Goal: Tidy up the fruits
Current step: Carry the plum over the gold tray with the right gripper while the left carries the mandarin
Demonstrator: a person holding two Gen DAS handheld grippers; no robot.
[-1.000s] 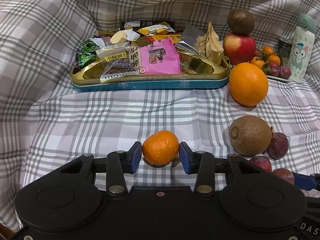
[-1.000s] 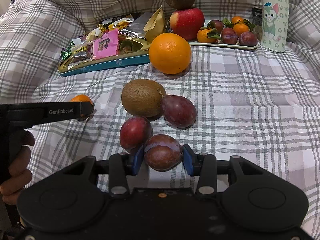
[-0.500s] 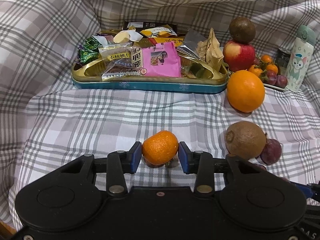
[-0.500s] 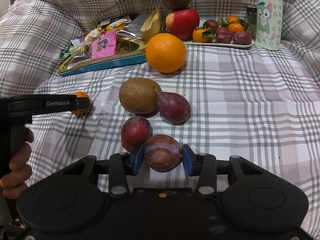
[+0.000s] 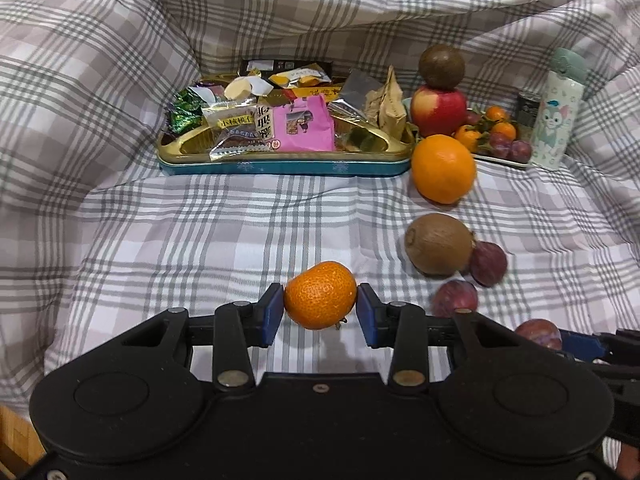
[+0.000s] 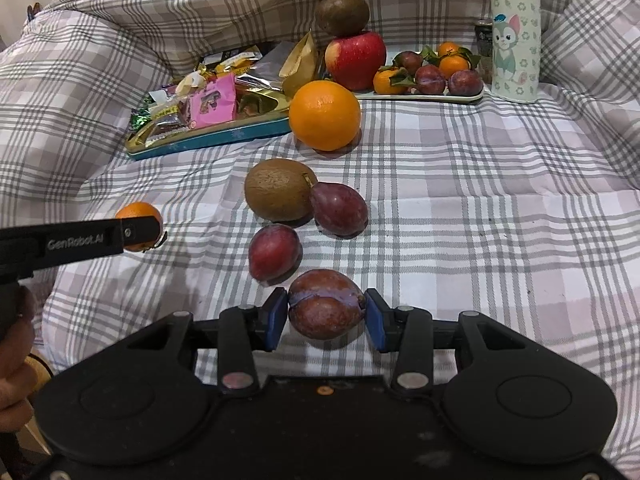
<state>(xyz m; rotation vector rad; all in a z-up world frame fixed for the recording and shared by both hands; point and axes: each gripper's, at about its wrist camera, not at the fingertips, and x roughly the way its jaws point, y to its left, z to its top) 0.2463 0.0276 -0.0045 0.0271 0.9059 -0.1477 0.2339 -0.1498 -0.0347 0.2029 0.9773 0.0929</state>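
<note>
My left gripper (image 5: 320, 309) is shut on a small mandarin (image 5: 320, 295), held just above the checked cloth. My right gripper (image 6: 326, 314) is shut on a dark plum (image 6: 325, 304), both blue pads against its sides. On the cloth ahead lie two more plums (image 6: 339, 209) (image 6: 275, 252), a brown kiwi (image 6: 280, 189) and a big orange (image 6: 325, 115). At the back a white tray (image 6: 420, 97) carries mandarins, plums and a red apple (image 6: 355, 60) with another kiwi (image 6: 342, 13) on top.
A teal and gold tin (image 5: 280, 168) full of snack packets sits at the back left. A cartoon bottle (image 6: 514, 40) and a dark can (image 6: 484, 40) stand beside the fruit tray. A hand (image 6: 12, 340) holds the left gripper. Folded cloth rises on all sides.
The left jaws closed onto the mandarin. Both grippers then rose and drew back with their fruit, so the cloth and the other fruit look farther off.
</note>
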